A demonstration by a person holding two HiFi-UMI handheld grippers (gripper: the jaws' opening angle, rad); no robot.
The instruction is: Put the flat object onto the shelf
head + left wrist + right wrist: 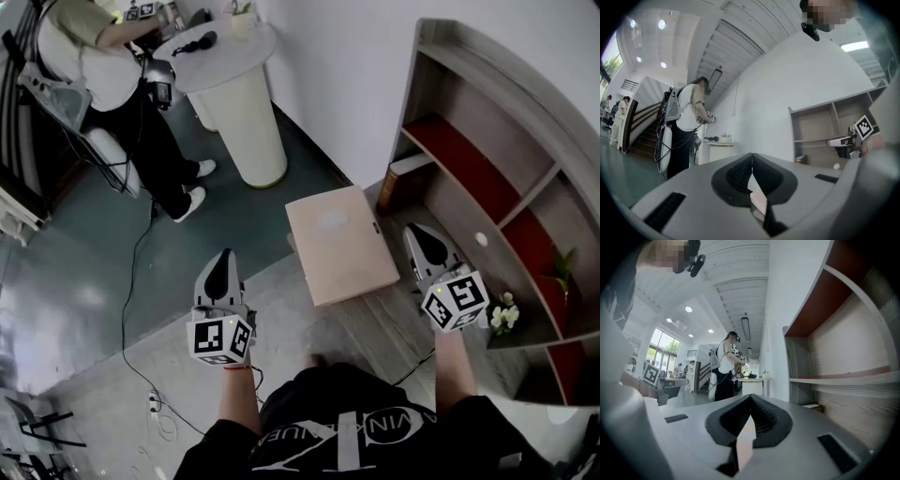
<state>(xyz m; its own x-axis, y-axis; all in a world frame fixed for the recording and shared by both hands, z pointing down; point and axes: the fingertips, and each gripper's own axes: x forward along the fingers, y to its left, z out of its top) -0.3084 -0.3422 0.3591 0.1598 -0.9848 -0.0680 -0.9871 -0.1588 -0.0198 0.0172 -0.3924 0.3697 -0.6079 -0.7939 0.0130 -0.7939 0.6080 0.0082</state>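
A flat tan box (339, 242) lies on the floor ahead of me, between my two grippers. My left gripper (225, 255) hovers to its left, jaws shut with nothing in them (752, 159). The right gripper (418, 231) is just right of the box, close to the shelf (487, 159), and its jaws are also shut and empty (750, 399). A sliver of the tan box (758, 199) shows under the left jaws and likewise under the right jaws (746, 441). The grey shelf with red-backed bays stands at the right (843, 380).
A white pedestal table (234, 84) stands at the far left with a person (103, 56) working at it. A cable (131, 281) runs across the floor to a power strip (155, 403). White flowers (504, 314) and a small white ball (480, 239) sit on the shelf.
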